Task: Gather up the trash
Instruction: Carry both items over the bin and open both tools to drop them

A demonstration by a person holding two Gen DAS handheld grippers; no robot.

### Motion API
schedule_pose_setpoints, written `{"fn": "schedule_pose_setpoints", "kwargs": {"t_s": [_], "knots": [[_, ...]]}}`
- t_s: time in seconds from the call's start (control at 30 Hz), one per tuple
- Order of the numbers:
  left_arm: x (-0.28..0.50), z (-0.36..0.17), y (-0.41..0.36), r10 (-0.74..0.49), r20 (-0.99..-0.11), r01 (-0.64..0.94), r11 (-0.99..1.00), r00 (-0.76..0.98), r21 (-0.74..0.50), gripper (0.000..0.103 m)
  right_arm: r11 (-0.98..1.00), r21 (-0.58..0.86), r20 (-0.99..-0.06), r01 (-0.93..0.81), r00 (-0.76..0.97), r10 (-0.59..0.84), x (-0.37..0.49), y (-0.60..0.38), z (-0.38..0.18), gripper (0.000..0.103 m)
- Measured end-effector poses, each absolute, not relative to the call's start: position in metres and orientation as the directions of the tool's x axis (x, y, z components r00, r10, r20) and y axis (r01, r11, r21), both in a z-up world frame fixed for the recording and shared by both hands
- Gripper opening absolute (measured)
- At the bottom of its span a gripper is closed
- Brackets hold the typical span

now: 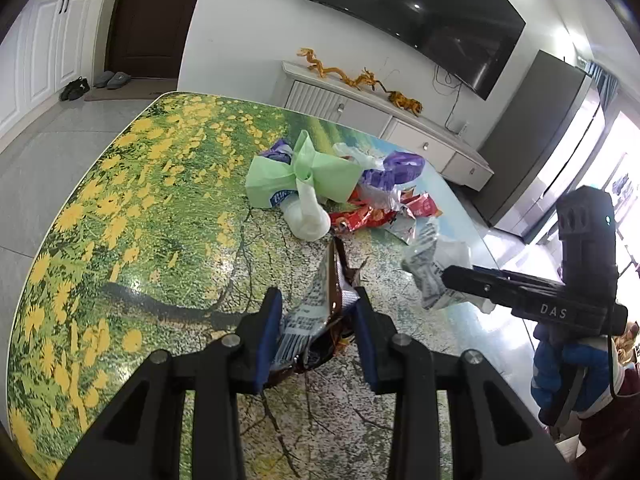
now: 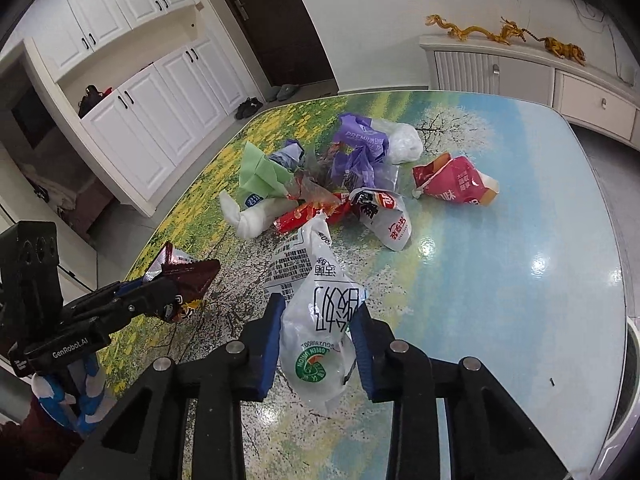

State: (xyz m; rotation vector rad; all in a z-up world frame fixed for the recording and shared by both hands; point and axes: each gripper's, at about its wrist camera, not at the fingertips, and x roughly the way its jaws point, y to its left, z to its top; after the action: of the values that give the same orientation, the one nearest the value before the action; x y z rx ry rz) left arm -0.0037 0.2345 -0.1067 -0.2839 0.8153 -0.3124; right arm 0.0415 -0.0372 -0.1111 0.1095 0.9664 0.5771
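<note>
My left gripper (image 1: 317,296) is shut on a dark brown snack wrapper (image 1: 334,280) with a silver inside, held just above the table (image 1: 140,200). In the right wrist view that gripper (image 2: 172,292) and its wrapper (image 2: 188,272) show at the left. My right gripper (image 2: 319,304) is shut on a white printed plastic bag (image 2: 320,292), whose far end trails toward the pile. The left wrist view shows that gripper (image 1: 450,276) at the right with the bag (image 1: 430,276) in it. A pile of trash lies mid-table: a green bag (image 1: 316,168), a purple bag (image 2: 360,148), red wrappers (image 2: 304,216).
A pink snack bag (image 2: 456,184) lies apart, right of the pile. The table top (image 2: 500,280) carries a glossy landscape print. Beyond it stand a white TV cabinet (image 1: 400,120), a dark door (image 2: 280,32) and white cupboards (image 2: 160,112). Shoes (image 1: 76,88) lie on the floor.
</note>
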Motion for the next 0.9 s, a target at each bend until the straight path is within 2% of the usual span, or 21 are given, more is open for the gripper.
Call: {"fn": "schedule_pose_setpoints", "kwargs": {"t_s": [0.17,0.53,0.9], "knots": [[-0.008,-0.104,0.228,-0.375,-0.665,0.142,0.915,0.646,-0.379,0.033,0.848,0.344,-0.715,-0.403,0.473,0.515,0.03,-0.06,-0.1,0.023],[-0.006,-0.081,0.204,-0.376,-0.661,0.147,0.915,0.649,-0.376,0.033,0.851,0.417,-0.652,-0.318,0.548,0.524,0.014,-0.122,-0.095,0.022],[0.018,-0.055,0.126,-0.418,-0.672,0.267,0.908,0.611,-0.323,0.033,0.895,0.414,-0.591,-0.167,0.698,0.404,-0.016,-0.221,-0.078,0.022]]}}
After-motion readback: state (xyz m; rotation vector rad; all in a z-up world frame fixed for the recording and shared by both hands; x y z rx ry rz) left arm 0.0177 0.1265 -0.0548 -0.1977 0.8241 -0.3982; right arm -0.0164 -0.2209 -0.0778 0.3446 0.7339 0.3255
